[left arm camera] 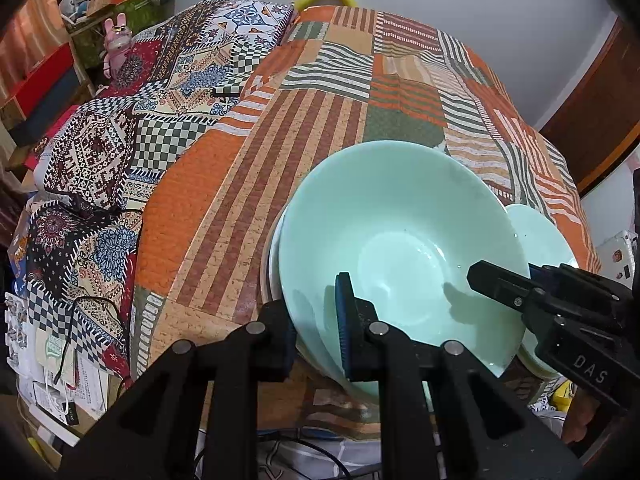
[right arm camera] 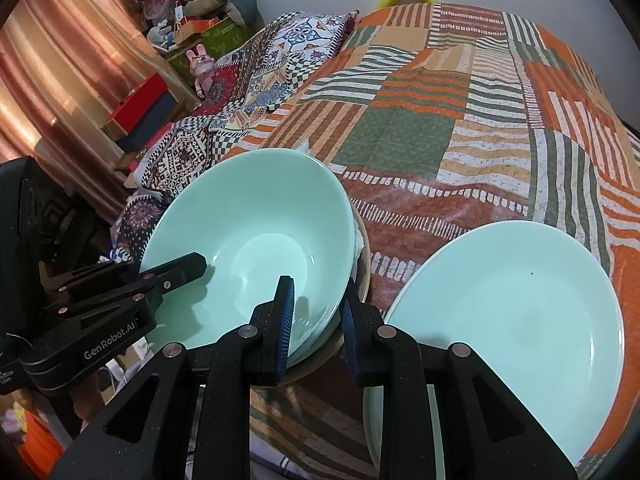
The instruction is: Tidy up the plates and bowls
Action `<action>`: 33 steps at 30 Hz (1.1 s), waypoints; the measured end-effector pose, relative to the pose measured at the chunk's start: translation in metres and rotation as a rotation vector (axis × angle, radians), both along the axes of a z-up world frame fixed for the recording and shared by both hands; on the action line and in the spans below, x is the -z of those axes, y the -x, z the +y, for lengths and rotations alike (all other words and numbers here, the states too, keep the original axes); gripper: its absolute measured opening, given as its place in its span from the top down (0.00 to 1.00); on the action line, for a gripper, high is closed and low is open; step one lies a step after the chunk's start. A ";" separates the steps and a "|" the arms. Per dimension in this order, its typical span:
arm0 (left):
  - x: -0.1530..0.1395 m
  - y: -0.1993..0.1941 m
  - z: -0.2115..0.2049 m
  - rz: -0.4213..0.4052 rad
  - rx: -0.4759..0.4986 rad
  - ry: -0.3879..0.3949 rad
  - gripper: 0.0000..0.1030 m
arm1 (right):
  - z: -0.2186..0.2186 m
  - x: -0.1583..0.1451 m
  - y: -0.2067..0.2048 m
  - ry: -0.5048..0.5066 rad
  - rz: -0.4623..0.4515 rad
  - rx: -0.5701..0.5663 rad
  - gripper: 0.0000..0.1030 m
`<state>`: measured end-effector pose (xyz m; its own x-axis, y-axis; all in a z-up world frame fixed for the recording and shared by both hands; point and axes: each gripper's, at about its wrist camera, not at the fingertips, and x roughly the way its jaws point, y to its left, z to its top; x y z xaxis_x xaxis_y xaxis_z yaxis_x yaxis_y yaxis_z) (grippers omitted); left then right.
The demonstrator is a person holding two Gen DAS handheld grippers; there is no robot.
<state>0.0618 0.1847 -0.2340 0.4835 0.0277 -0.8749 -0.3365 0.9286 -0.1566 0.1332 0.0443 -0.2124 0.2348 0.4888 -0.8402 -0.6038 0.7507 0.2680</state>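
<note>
We see a bed (right arm camera: 480,128) covered by a patchwork quilt (left arm camera: 320,128) in orange, green and cream stripes. A second patterned blanket (left arm camera: 120,152) lies bunched along its left side. Near us, a pale green plate stack (right arm camera: 520,300) rests on the quilt at the right. Just left of it sits a stack of dishes (right arm camera: 356,280), topped by a tilted pale green bowl (right arm camera: 256,216).

Left gripper (left arm camera: 316,328) and right gripper (right arm camera: 318,320) angled downward (both clamped).
</note>
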 end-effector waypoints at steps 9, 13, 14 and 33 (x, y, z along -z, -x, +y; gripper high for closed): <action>0.001 -0.002 0.000 0.010 0.002 -0.003 0.85 | -0.004 0.000 -0.002 0.006 0.011 0.004 0.76; 0.000 -0.003 0.001 0.011 -0.003 -0.005 0.85 | -0.008 -0.011 0.000 0.009 -0.053 0.004 0.73; -0.001 -0.003 0.000 0.013 -0.001 -0.008 0.85 | -0.008 -0.013 0.000 0.005 -0.056 0.003 0.71; -0.024 0.004 -0.010 -0.043 0.027 -0.075 0.54 | -0.018 -0.010 -0.002 -0.006 -0.028 0.019 0.69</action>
